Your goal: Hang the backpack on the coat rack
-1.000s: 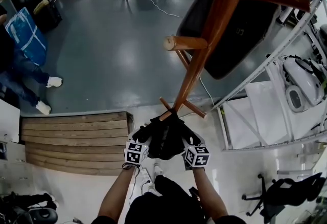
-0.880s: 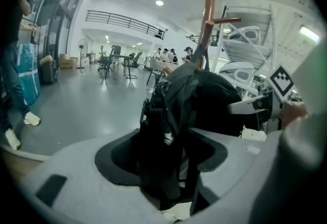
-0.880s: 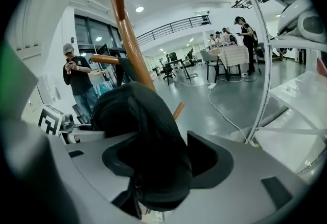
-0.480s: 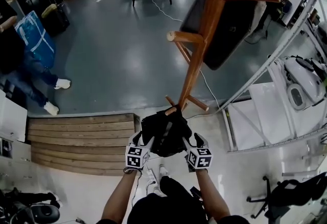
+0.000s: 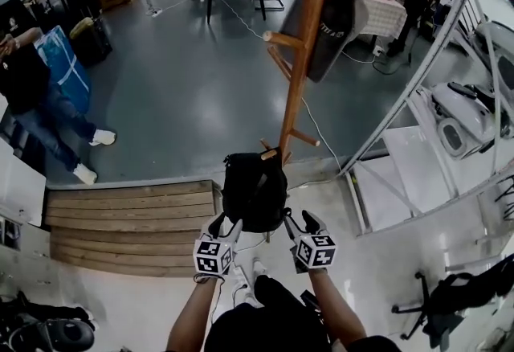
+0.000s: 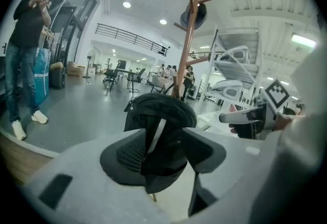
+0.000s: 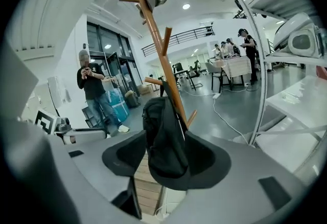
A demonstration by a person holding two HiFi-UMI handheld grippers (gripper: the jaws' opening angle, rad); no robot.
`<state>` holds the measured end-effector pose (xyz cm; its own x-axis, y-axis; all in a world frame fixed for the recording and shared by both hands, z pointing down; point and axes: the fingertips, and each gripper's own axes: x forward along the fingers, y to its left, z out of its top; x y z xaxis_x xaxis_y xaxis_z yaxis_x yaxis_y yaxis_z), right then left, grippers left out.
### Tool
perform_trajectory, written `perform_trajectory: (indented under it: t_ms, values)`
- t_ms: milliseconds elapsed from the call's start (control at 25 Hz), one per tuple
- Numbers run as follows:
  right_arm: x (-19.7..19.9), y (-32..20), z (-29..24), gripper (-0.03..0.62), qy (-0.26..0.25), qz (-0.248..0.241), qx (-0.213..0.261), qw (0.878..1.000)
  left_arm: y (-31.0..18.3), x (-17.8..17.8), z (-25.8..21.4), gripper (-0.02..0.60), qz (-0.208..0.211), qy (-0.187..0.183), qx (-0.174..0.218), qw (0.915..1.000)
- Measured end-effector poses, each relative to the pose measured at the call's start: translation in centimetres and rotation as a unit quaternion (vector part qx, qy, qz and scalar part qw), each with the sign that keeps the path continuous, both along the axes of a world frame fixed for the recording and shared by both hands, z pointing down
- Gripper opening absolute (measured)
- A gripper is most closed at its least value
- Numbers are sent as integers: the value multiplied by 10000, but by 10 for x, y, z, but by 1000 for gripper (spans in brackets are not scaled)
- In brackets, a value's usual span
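- Black backpack point(image 5: 254, 190) hangs from a low peg point(image 5: 270, 154) of a wooden coat rack point(image 5: 299, 61). Its body rests against the lower part of the pole.
- Left tool point(image 5: 223, 225) is just below the backpack's lower left corner. Its jaws stand wide and are closing. The backpack shows in the gap between them, and the pads do not press on it.
- Right tool point(image 5: 300, 220) is just below the backpack's lower right corner. Its jaws are spread wide, with the backpack in line between them but not gripped.
- Both tools are side by side and point towards the rack. Each carries a cube with square markers.
- Dark item point(image 5: 333, 21) hangs high on the rack.
- Wooden steps point(image 5: 128, 222) lie to the left of the backpack, at the edge of a grey floor point(image 5: 177, 77).
- Person point(image 5: 28, 77) in a dark top and jeans stands at the far left, beside a blue bag point(image 5: 60, 61).
- Metal shelving frame point(image 5: 418, 85) rises on the right.
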<state>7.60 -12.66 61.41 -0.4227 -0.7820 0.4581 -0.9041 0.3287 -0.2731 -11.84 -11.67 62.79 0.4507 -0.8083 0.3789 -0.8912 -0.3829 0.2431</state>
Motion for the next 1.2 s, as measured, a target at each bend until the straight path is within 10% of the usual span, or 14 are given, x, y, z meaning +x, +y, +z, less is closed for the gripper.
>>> perform_trajectory:
  t_ms: [760,1200]
  values:
    - [-43,164,-45,82,-159,-87,89,9998,160,-16,-80,35,-333,256,710,9966]
    - [-12,201,-75,15,-125,-280,377,9988,214,22,-102,23,-760,105,871,9932]
